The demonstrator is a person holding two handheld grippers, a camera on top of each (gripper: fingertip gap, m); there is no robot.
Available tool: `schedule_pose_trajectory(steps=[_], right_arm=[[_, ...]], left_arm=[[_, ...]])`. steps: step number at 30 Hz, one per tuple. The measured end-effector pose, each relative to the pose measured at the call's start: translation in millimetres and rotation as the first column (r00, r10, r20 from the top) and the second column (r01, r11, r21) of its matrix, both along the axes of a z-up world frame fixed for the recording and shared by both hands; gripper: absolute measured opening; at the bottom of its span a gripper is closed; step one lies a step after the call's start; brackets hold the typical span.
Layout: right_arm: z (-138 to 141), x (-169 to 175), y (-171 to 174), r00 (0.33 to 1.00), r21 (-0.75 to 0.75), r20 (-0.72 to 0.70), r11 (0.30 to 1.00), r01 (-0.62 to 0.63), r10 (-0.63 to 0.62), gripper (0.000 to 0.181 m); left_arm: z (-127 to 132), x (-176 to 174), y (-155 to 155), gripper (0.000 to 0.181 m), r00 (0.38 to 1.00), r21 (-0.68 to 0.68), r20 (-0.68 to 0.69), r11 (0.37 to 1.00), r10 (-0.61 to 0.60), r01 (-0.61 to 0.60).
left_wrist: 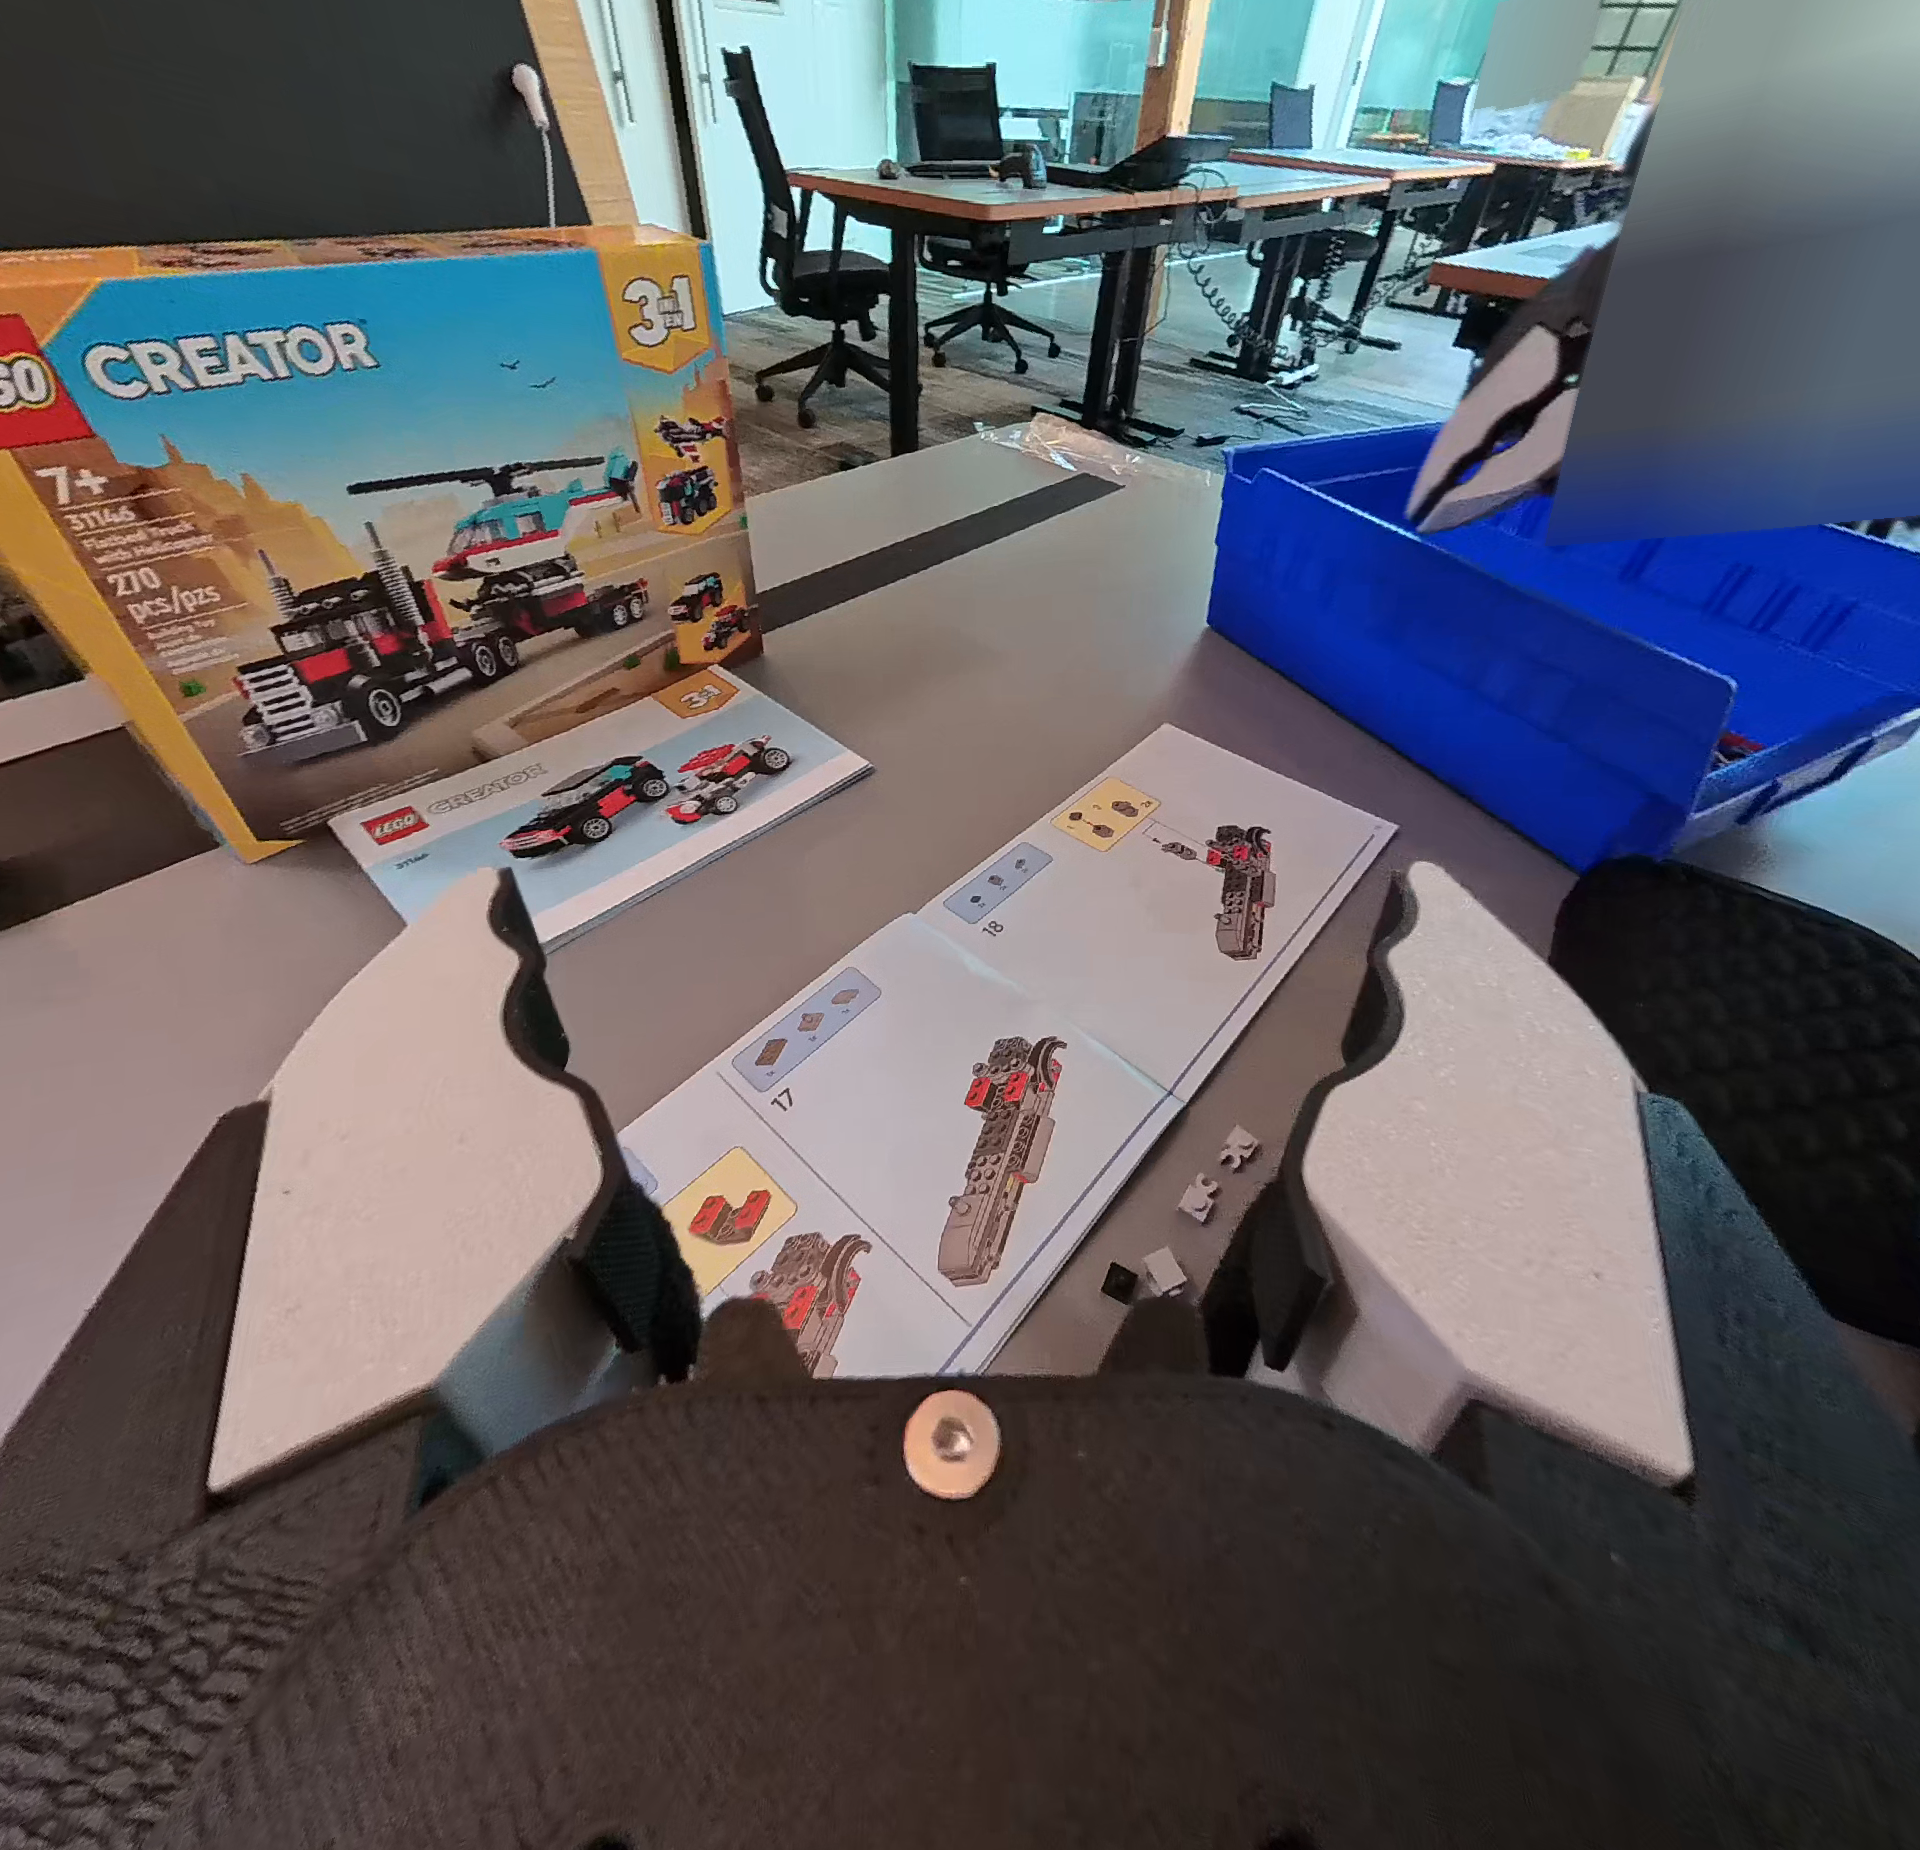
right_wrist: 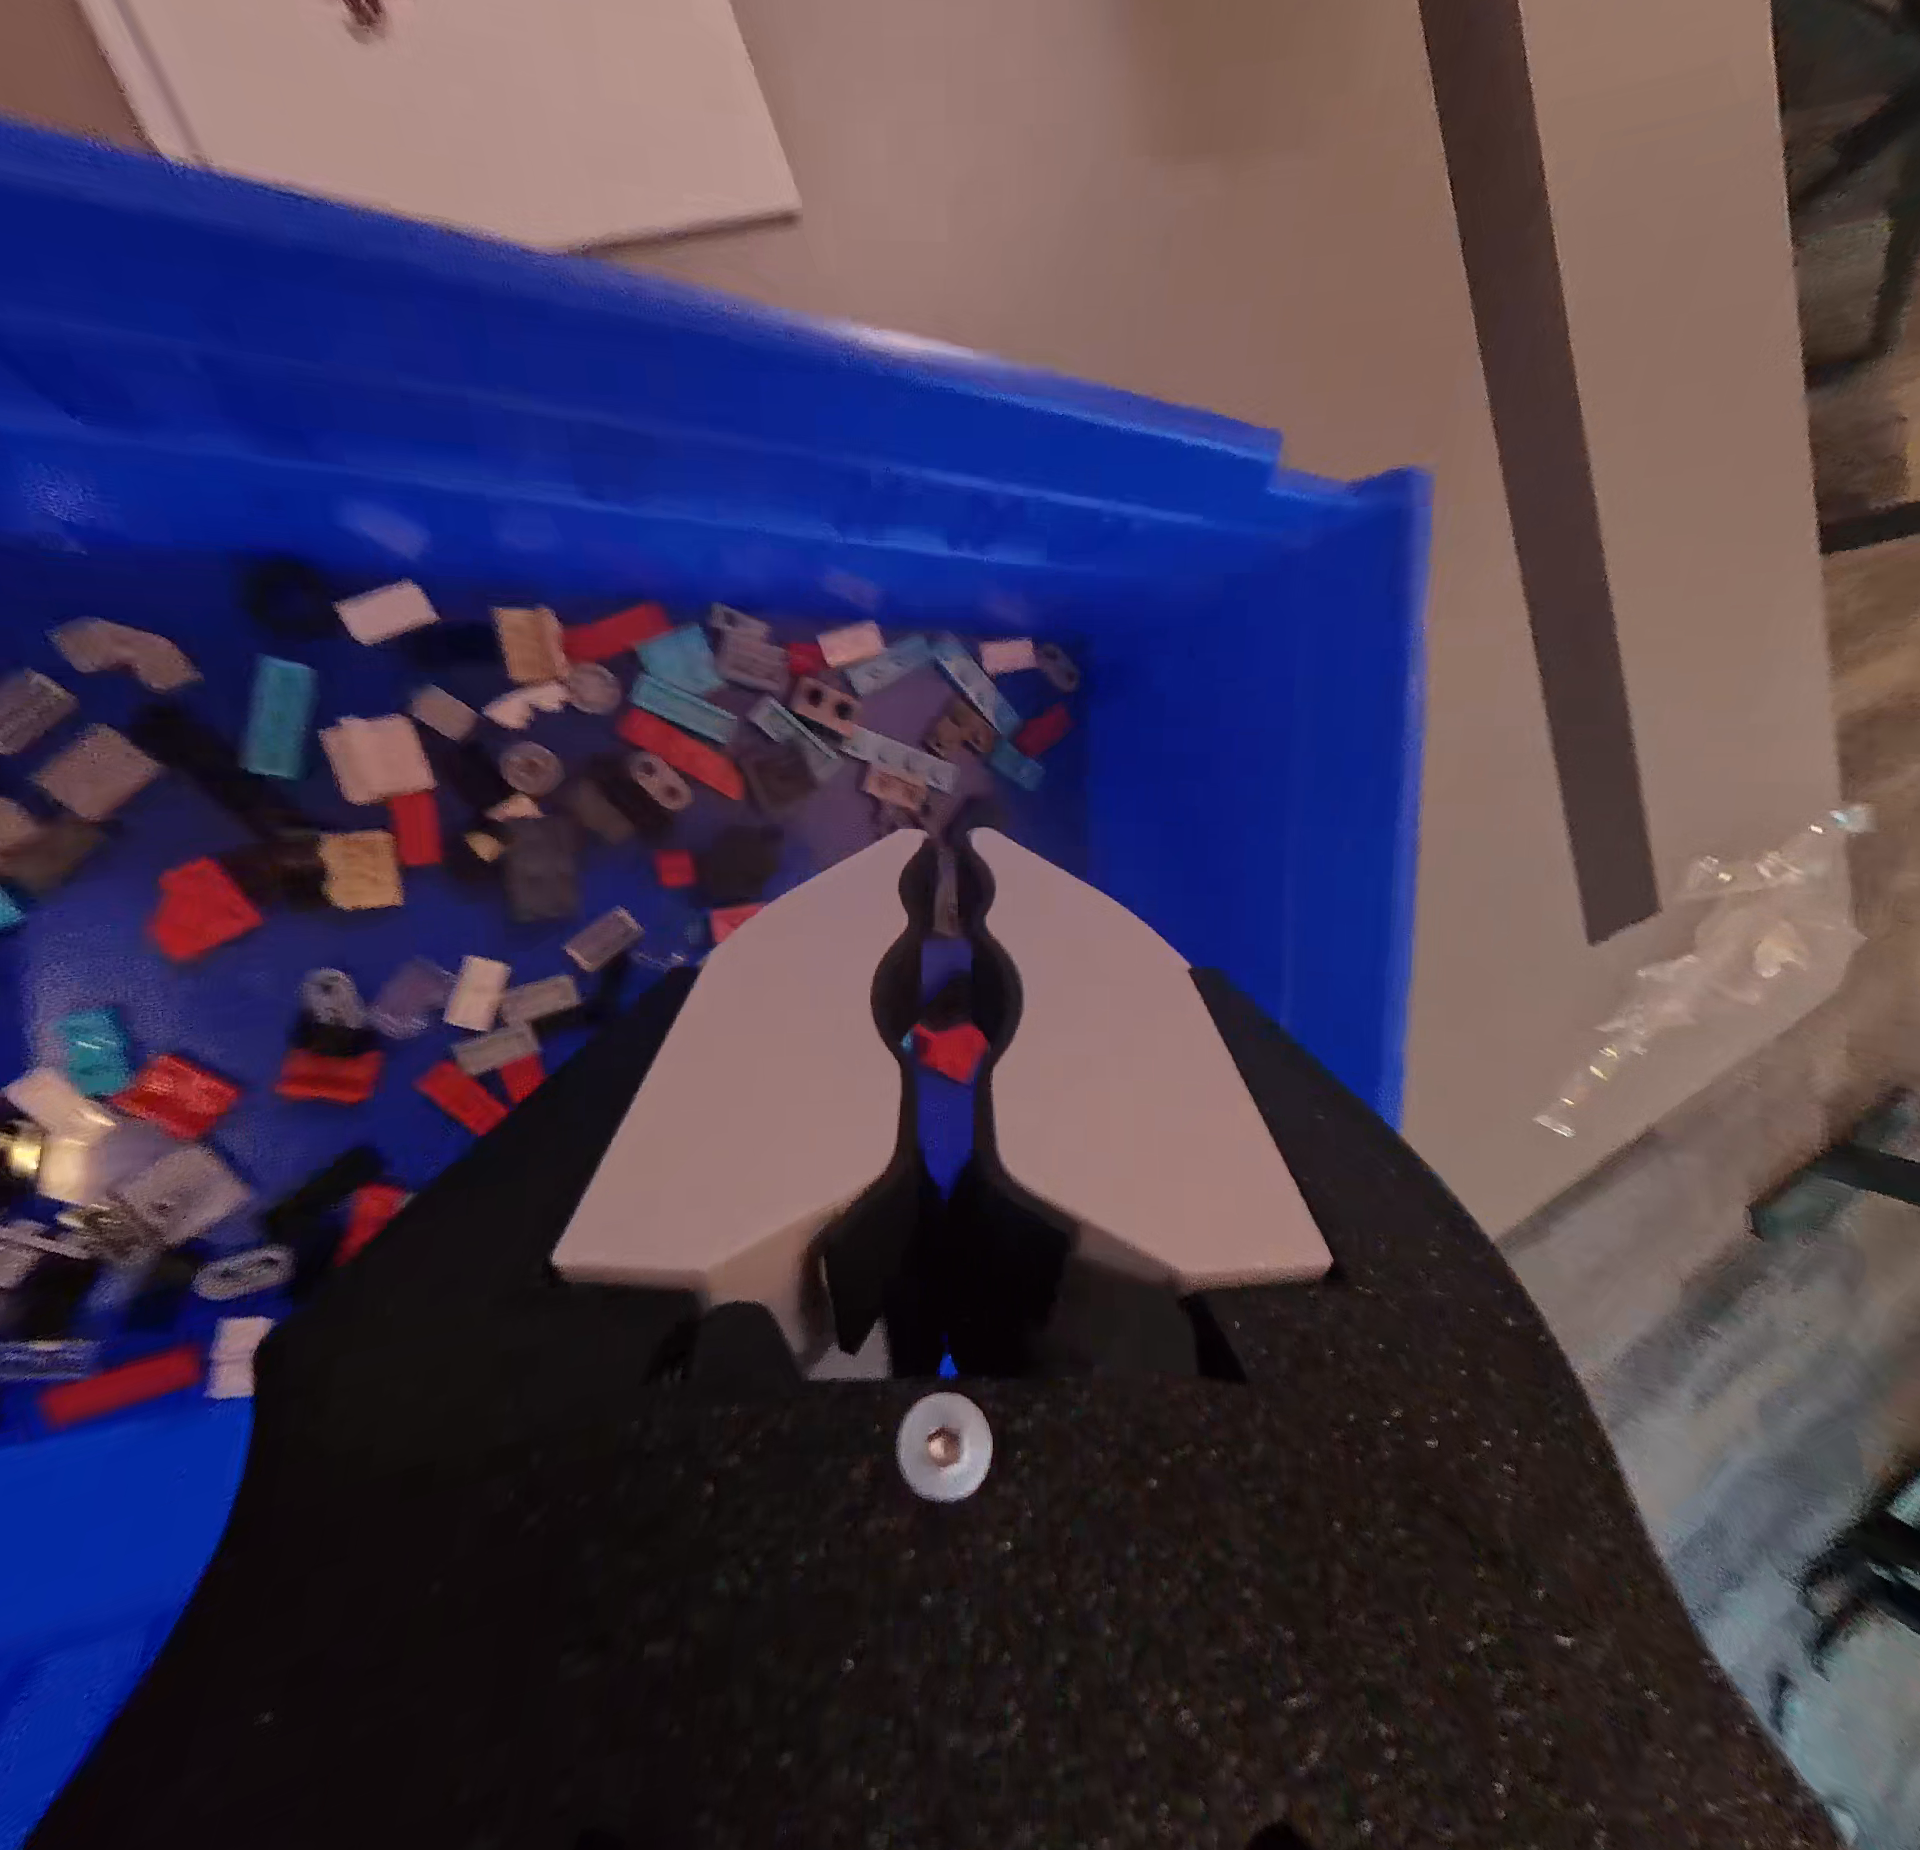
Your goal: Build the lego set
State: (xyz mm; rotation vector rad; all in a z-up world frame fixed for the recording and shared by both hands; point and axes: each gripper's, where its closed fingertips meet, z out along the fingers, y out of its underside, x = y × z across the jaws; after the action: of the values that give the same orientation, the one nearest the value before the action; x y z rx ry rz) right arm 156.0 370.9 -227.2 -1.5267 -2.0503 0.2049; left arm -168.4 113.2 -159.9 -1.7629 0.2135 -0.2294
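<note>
My left gripper (left_wrist: 951,875) is wide open and empty above the open instruction booklet (left_wrist: 1039,1021) on the grey table (left_wrist: 987,657). A few small grey pieces (left_wrist: 1205,1198) and a black one (left_wrist: 1120,1279) lie on the table by the booklet's right edge. My right gripper (right_wrist: 948,839) is inside the blue bin (right_wrist: 1247,657), shut on a small thin grey piece (right_wrist: 948,891) held edge-on between the fingertips. Many loose pieces (right_wrist: 520,813) in red, black, grey, teal and tan lie on the bin floor. The right gripper also shows in the left wrist view (left_wrist: 1475,450), over the bin (left_wrist: 1455,657).
The set's box (left_wrist: 364,512) stands at the table's left, with a closed booklet (left_wrist: 603,813) in front of it. A dark strip (right_wrist: 1527,450) crosses the table, and clear plastic bags (right_wrist: 1714,969) lie near its edge. Office desks and chairs (left_wrist: 935,242) stand beyond the table. Spacing between my two grippers at the tips: around 45 centimetres.
</note>
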Motion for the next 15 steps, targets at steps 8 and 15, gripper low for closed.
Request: schedule_pose_trajectory(steps=[8, 15], right_arm=[[-12, 12, 10, 0.989, -0.052, 0.145, 0.998, -0.035, 0.043, 0.059], [-8, 51, 3, 0.974, -0.081, 0.220, 0.994, 0.070, -0.051, 0.101]], left_arm=[[-2, 12, 0, 0.145, 0.997, -0.020, -0.043, 0.998, -0.064, 0.063], [-3, 12, -3, 0.145, 0.997, -0.020, -0.037, 0.998, -0.068, 0.068]])
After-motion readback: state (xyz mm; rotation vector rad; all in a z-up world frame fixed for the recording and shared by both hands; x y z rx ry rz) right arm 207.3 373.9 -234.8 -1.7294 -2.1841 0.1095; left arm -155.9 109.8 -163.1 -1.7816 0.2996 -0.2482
